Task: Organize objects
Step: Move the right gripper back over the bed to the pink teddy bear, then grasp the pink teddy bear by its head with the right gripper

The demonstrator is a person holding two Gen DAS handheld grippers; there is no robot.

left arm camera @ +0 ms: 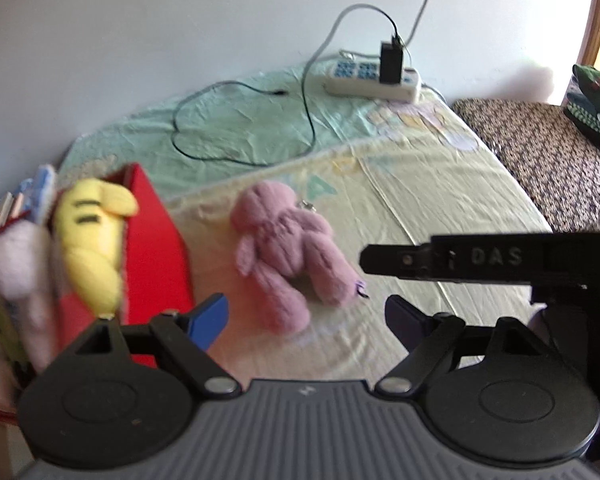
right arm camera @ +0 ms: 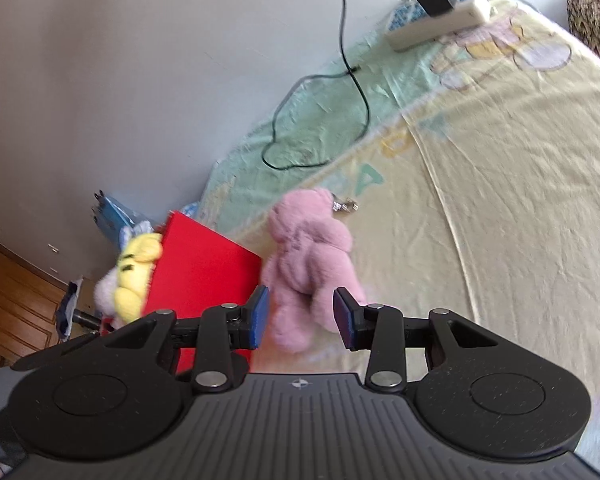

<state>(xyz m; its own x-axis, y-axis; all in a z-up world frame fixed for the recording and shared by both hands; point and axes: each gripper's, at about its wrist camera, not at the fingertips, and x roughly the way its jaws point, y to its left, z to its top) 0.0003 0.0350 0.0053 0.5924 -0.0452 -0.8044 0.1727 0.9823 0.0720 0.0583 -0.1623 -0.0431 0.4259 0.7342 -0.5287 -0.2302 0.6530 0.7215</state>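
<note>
— Right wrist view first: right tool (right arm camera: 300, 318) has its blue pads spread apart, straddling the legs of the fluffy pink plush bear (right arm camera: 310, 260) without pinching.

— So the bear's on the bed (right arm camera: 500, 200), just beside the red fabric box (right arm camera: 204, 264)?

— Yes. Left tool (left arm camera: 306, 316) hangs wide apart, empty. I'd guess the bear is light, soft, squashy; grip the torso, not a floppy limb.

Pink plush bear (left arm camera: 290, 258), yellow plush (left arm camera: 92, 240), red box (left arm camera: 156, 256), pale yellow-green sheet (left arm camera: 440, 184)
</note>
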